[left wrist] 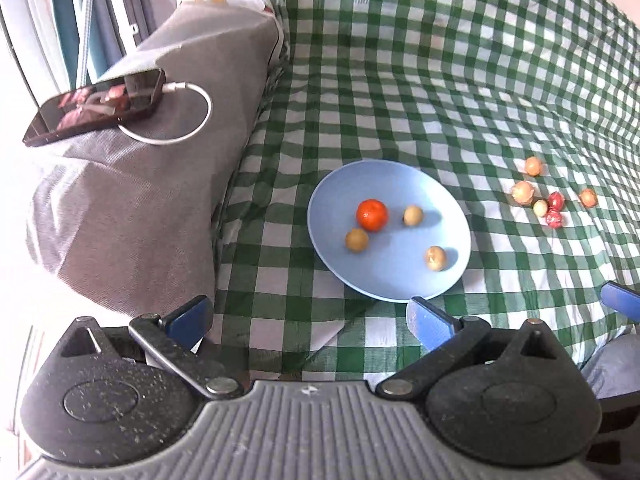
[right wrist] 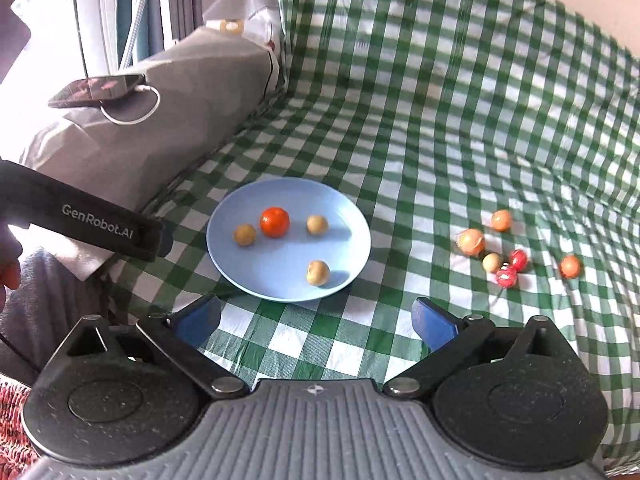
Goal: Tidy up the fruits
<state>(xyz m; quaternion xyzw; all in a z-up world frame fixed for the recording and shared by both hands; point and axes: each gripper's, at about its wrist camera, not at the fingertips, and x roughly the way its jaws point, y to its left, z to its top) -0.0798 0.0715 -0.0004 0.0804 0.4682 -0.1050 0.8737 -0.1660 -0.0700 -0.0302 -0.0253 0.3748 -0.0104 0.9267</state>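
A light blue plate (left wrist: 400, 280) (right wrist: 260, 280) lies on the green checked cloth. It holds a red-orange fruit (left wrist: 372, 215) (right wrist: 274, 221) and three small tan fruits (left wrist: 357, 239) (right wrist: 317, 273). Several loose small fruits, orange, tan and red, lie on the cloth to the plate's right (left wrist: 540, 200) (right wrist: 504, 256). My left gripper (left wrist: 308, 320) is open and empty, just short of the plate's near rim. My right gripper (right wrist: 316, 320) is open and empty, also near the plate's front edge. The left gripper's black body (right wrist: 100, 224) shows at the left of the right wrist view.
A grey cushion (left wrist: 152, 208) (right wrist: 180, 120) stands left of the plate with a phone (left wrist: 96, 106) (right wrist: 96, 90) and white cable on top. The checked cloth (left wrist: 440, 80) rises up behind. A window frame is at the far left.
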